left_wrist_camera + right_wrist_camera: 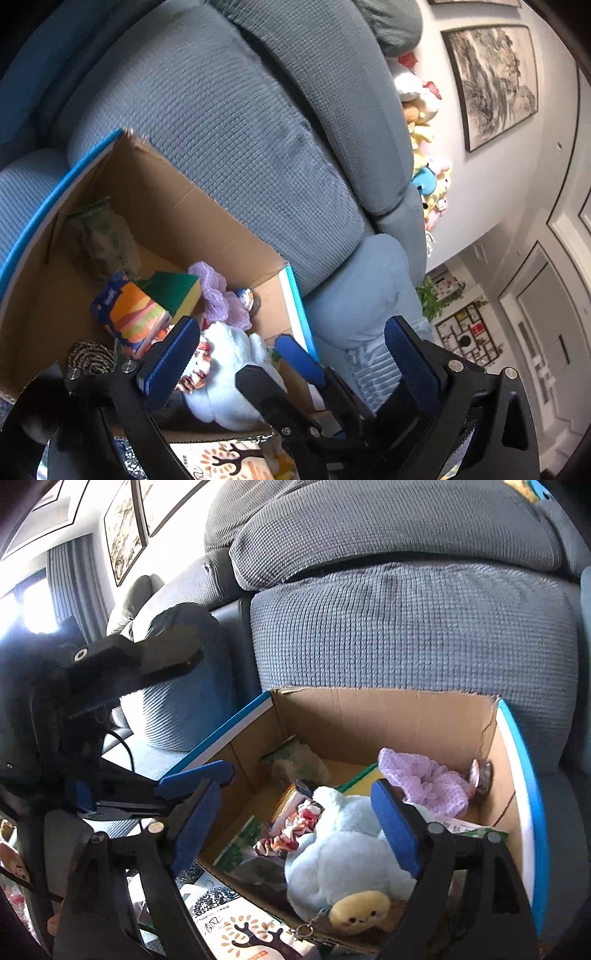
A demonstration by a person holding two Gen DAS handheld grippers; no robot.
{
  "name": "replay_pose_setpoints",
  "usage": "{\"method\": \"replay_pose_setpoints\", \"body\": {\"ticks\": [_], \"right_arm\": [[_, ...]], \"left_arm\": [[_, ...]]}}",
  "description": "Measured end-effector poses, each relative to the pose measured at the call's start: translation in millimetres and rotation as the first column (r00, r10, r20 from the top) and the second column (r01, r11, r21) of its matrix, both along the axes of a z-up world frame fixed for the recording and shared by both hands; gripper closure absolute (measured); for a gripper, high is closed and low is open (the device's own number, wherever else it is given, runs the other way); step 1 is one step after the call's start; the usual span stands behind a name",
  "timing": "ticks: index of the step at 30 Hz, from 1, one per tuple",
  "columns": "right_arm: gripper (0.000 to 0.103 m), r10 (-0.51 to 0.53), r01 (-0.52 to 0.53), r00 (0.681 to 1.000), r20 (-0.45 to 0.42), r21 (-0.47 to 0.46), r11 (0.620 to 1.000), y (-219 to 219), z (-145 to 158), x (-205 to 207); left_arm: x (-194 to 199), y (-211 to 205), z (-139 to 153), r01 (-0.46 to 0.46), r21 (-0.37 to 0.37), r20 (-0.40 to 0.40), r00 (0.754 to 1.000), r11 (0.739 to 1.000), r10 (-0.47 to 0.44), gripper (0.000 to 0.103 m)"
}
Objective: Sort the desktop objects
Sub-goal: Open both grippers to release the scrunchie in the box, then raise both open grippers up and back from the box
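While both pairs of tongs hung over the cardboard box (388, 716), the pale blue plush toy (343, 849) lay inside it near the front wall, on top of the other things. The right tongs (295, 834) stood released, their blue pads either side of the plush without pressing it. The left tongs (291, 354) were spread wide too, holding nothing. A purple cloth (424, 779), a green-and-yellow sponge (177, 291) and a colourful tissue pack (129, 317) sat deeper in the box, which rested against the grey sofa (406, 627)
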State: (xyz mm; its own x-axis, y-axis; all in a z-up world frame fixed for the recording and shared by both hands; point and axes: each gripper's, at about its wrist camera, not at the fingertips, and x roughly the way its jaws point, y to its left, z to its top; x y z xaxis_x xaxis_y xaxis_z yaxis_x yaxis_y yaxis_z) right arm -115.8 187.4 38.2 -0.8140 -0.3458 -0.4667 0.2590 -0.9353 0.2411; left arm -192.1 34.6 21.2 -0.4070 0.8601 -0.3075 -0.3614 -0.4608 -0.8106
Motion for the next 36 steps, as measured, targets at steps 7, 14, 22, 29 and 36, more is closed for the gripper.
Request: {"method": "replay_pose_setpoints", "body": {"ticks": [7, 14, 22, 29, 36], "right_arm": [[0.009, -0.046, 0.048, 0.998, -0.045, 0.032, 0.998, 5.1, 10.1, 11.0], [0.001, -0.071, 0.073, 0.996, -0.053, 0.026, 0.997, 14.4, 9.6, 19.7], [0.0, -0.07, 0.071, 0.996, -0.053, 0.026, 0.997, 24.9, 14.0, 32.2], [0.0, -0.102, 0.105, 0.989, -0.11, 0.016, 0.994, 45.2, 39.1, 65.1], [0.0, -0.225, 0.248, 0.957, -0.182, 0.111, 0.962, 67.8, 64.2, 107.4]], "left_arm": [[8.2, 2.1, 6.2, -0.015, -0.04, -0.038, 0.999, 0.999, 0.014, 0.003], [19.6, 5.4, 13.7, -0.043, -0.095, -0.105, 0.994, 0.995, 0.033, 0.003], [36.5, 9.6, 22.6, 0.013, -0.091, -0.14, 0.99, 0.996, -0.026, 0.003], [74.1, 4.0, 54.4, 0.03, -0.073, -0.226, 0.973, 0.997, -0.046, 0.003], [107.2, 8.1, 80.2, 0.052, -0.092, -0.243, 0.967, 0.994, -0.073, 0.003]]}}
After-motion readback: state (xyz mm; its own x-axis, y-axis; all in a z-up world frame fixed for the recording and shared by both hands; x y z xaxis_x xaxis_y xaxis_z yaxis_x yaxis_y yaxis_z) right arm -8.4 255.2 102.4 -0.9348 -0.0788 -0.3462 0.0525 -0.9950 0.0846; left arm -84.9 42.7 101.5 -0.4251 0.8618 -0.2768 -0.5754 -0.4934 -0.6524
